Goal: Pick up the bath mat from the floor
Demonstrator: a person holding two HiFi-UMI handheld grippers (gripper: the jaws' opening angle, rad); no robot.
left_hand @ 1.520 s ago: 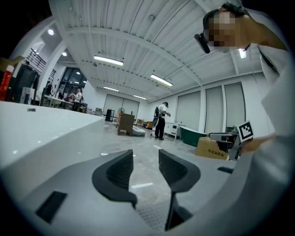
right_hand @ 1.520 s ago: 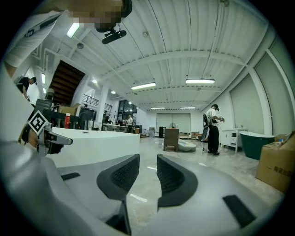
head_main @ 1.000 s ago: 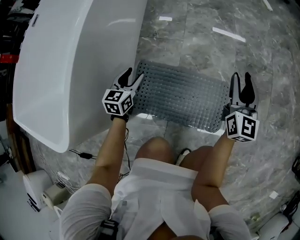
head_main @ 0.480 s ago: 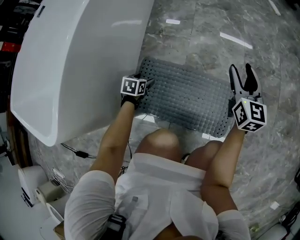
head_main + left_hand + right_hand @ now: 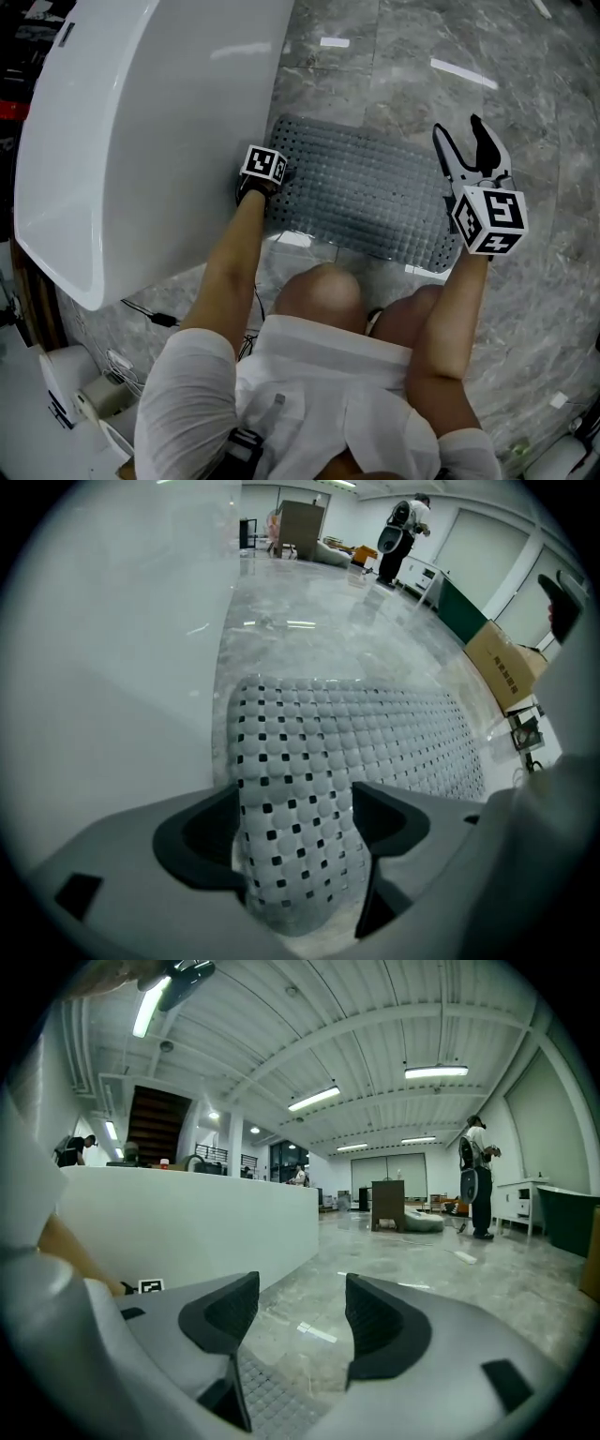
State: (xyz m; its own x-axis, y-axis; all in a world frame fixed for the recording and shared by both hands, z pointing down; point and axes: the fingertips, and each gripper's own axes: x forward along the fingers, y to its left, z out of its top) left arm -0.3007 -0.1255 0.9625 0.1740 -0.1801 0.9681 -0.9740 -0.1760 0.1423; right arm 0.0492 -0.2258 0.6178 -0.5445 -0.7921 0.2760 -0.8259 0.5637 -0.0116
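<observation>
The grey perforated bath mat (image 5: 361, 197) lies flat on the marble floor beside the white bathtub (image 5: 141, 122). My left gripper (image 5: 277, 176) is low at the mat's left edge, against the tub. In the left gripper view the mat's end (image 5: 295, 855) bulges up between the jaws of this gripper (image 5: 295, 808), which are opening; I see no pads pressing on it. My right gripper (image 5: 461, 136) hovers over the mat's right edge, its jaws opening with nothing between them. The right gripper view shows only floor between the jaws (image 5: 300, 1312) and a strip of mat (image 5: 272, 1396) below.
The tub wall (image 5: 103, 667) rises close on the left. The person's knees (image 5: 323, 291) are just behind the mat. A cable (image 5: 150, 309) and small devices lie on the floor at lower left. Far off stand a person (image 5: 403, 527) and a cardboard box (image 5: 506, 663).
The left gripper has gone forward and down onto the mat's left edge, its jaws now hidden under the marker cube. The right gripper has shifted slightly left and its jaws have spread wider.
</observation>
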